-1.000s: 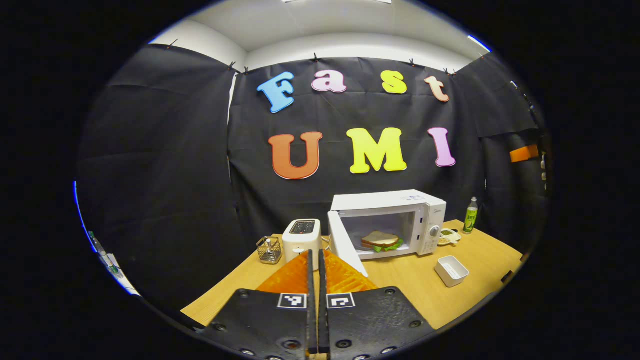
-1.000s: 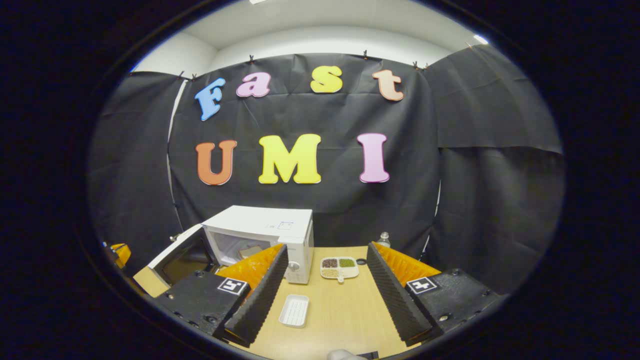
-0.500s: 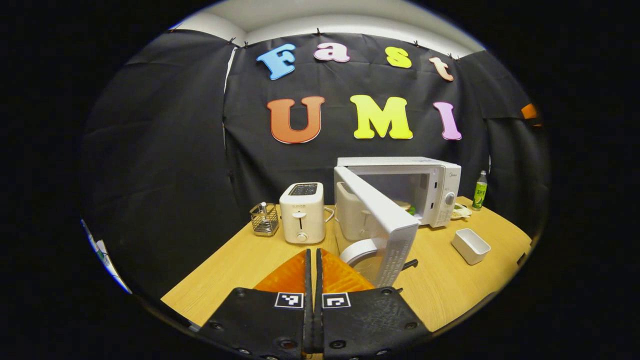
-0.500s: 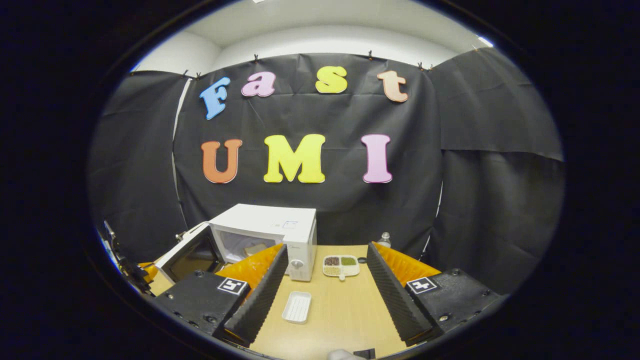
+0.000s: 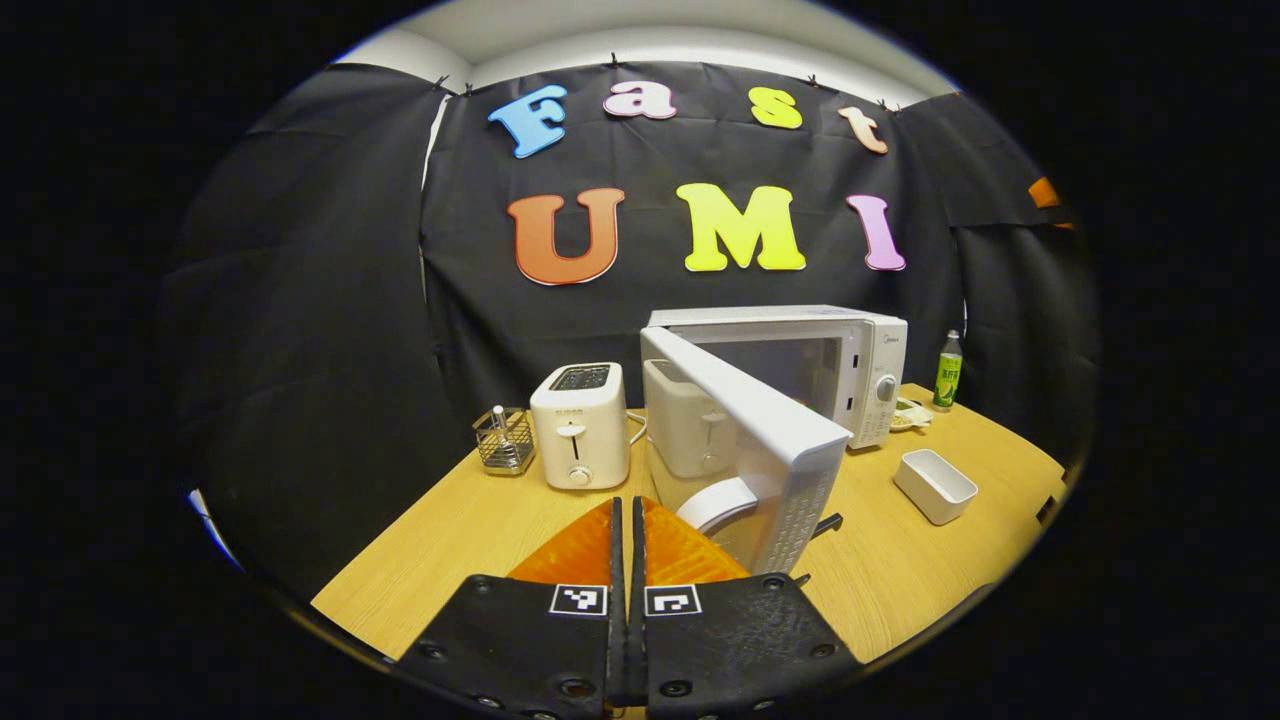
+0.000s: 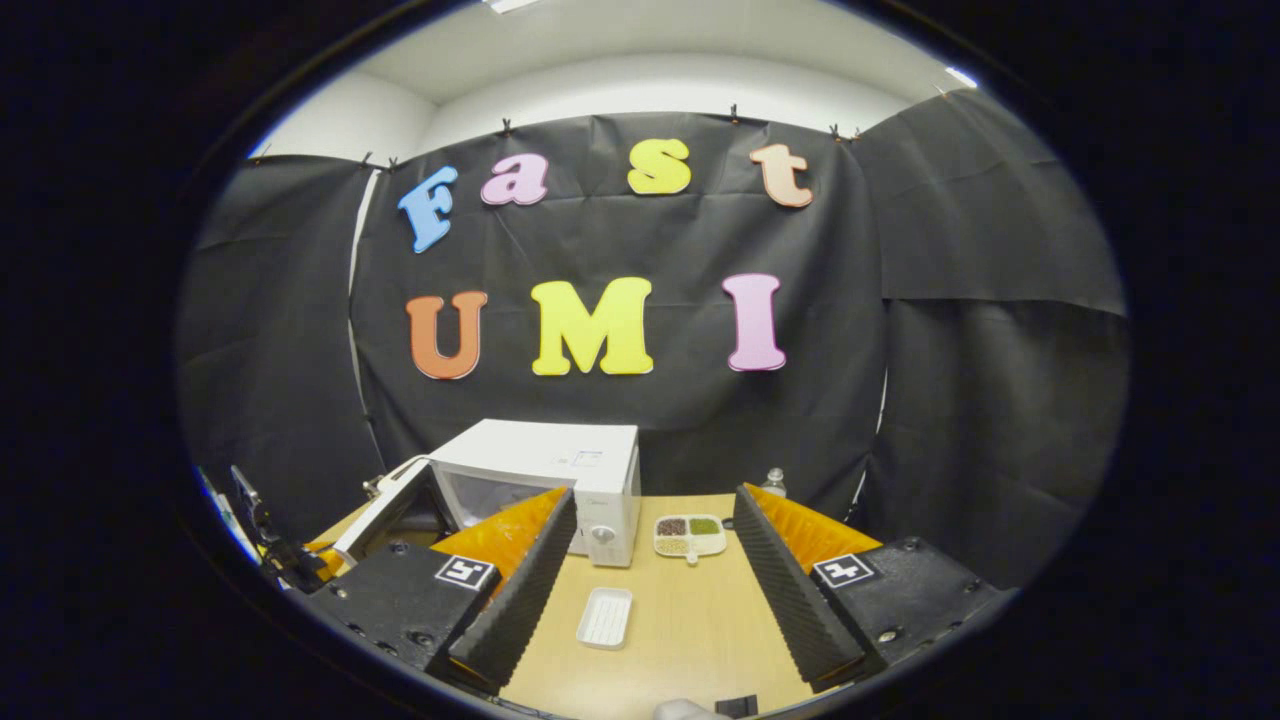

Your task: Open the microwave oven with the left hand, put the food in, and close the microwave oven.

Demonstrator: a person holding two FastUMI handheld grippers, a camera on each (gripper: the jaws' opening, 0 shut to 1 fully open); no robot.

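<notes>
Door (image 5: 760, 440) of the white box-shaped microwave oven (image 5: 850, 360) stands half-open just ahead-right of the closed, empty left tongs (image 5: 628, 520), free edge nearest them, while right tongs (image 6: 650, 560) gape empty.

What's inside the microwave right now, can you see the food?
Not from here. In the left gripper view the half-closed door covers most of the microwave cavity; only bare rear wall shows above it. In the right gripper view the opening is dim, nothing identifiable.
</notes>
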